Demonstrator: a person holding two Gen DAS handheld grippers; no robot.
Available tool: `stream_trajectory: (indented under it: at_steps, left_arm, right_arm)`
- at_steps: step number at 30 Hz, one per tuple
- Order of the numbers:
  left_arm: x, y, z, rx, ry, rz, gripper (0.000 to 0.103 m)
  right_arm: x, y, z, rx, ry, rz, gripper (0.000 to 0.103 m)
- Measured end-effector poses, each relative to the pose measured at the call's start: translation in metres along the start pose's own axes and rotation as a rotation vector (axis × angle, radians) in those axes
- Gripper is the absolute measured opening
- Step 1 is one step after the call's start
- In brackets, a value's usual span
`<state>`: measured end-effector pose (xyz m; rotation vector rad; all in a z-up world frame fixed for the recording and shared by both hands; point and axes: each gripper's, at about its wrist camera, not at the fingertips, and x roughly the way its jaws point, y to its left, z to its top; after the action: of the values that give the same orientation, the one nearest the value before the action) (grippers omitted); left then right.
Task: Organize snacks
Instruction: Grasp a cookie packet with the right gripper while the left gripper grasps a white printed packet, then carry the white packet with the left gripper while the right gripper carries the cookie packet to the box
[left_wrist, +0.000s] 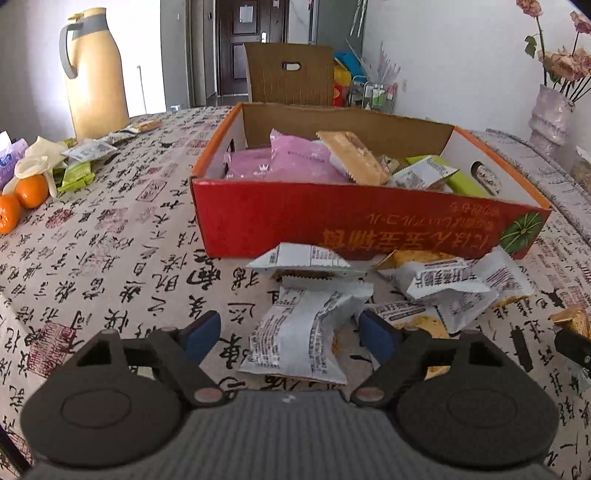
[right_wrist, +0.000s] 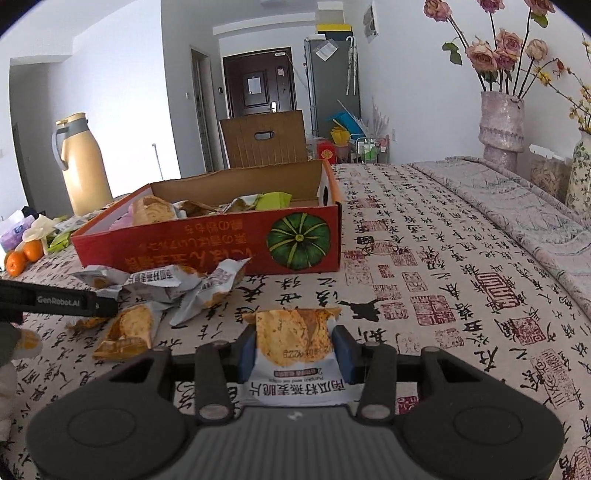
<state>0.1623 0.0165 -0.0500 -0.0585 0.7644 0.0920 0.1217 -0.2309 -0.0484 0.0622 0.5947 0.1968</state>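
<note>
A red cardboard box (left_wrist: 332, 225) with several snack packs inside stands on the patterned tablecloth; it also shows in the right wrist view as the box (right_wrist: 207, 247). In front of it lie several loose white and orange snack packs (left_wrist: 443, 280). My left gripper (left_wrist: 290, 332) straddles one white snack pack (left_wrist: 299, 336) lying on the cloth; its blue pads stand off the pack's sides, so it is open. My right gripper (right_wrist: 295, 350) is shut on an orange-and-white snack pack (right_wrist: 293, 343), held a little above the cloth. The left gripper's finger (right_wrist: 55, 299) juts in at the left.
A yellow thermos jug (left_wrist: 96, 74) stands at the far left, with oranges (left_wrist: 22, 199), green packs and a tissue pack near it. Vases with flowers (right_wrist: 502, 122) stand at the far right. A cardboard chair back (left_wrist: 291, 74) rises behind the box.
</note>
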Motion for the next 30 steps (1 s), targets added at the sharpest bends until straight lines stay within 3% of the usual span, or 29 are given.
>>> stream_trajectory:
  at_steps: [7,15,30]
  left_arm:
    - [-0.002,-0.003,-0.002,0.016,-0.005,-0.018,0.053]
    - [-0.010,-0.003,-0.005,0.026,-0.022,-0.023,0.046]
    - [-0.056,-0.012,-0.006,0.068,-0.136,-0.073,0.046]
  right_arm:
    - [0.001,0.002,-0.002,-0.003,0.005,0.009,0.043]
    - [-0.004,0.005,-0.002,-0.011,-0.001,0.012,0.043]
    - [-0.012,0.013,0.010,-0.033,-0.051,0.017,0.043]
